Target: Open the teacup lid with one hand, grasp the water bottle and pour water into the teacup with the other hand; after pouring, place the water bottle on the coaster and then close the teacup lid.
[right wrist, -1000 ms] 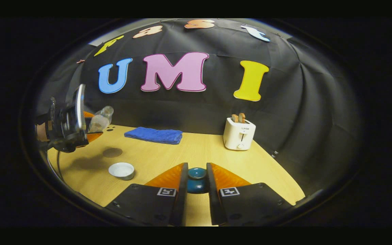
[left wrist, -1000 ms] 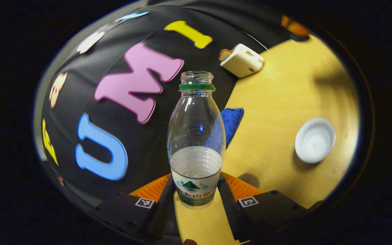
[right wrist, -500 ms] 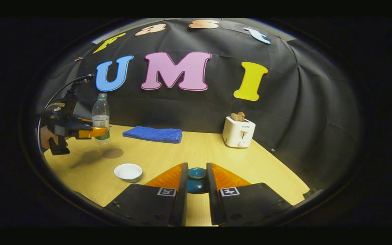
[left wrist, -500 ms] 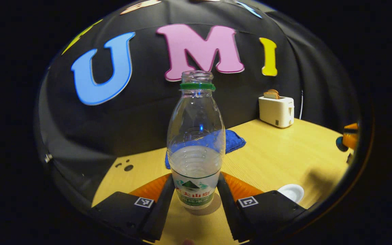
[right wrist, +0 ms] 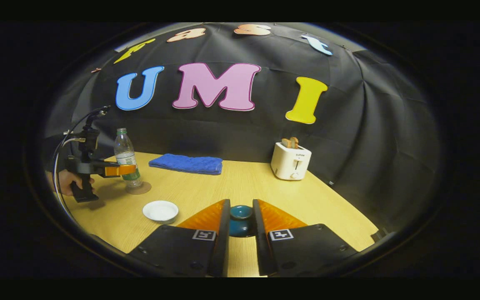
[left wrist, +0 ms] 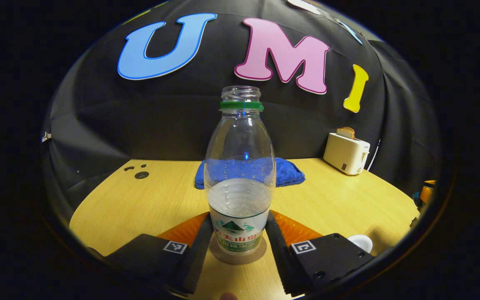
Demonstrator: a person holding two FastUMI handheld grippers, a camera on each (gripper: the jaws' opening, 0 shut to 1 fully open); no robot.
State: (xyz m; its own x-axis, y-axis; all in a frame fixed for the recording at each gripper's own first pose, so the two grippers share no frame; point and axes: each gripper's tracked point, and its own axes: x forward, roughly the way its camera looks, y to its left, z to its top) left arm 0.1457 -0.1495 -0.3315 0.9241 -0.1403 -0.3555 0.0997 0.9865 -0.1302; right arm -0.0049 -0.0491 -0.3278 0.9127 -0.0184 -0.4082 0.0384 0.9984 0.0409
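Left gripper view shows the left gripper (left wrist: 238,233) closed on the lower, labelled part of the water bottle (left wrist: 240,175), one finger pressing on each side. The bottle stands upright with no cap, about half full, and its base is on the round brown coaster (left wrist: 237,256) on the wooden table (left wrist: 140,204). Behind it lie a folded blue towel (left wrist: 288,171) and a white toaster (left wrist: 346,153). In the right gripper view, the right gripper (right wrist: 240,223) is closed on the knob of the dark blue teacup lid (right wrist: 240,220), held between both fingers; whether the lid is lifted clear of the table I cannot tell. The white teacup (right wrist: 160,211) stands open on the table, near the coaster and left of this gripper. A hand (right wrist: 68,181) holds the left gripper's handle.
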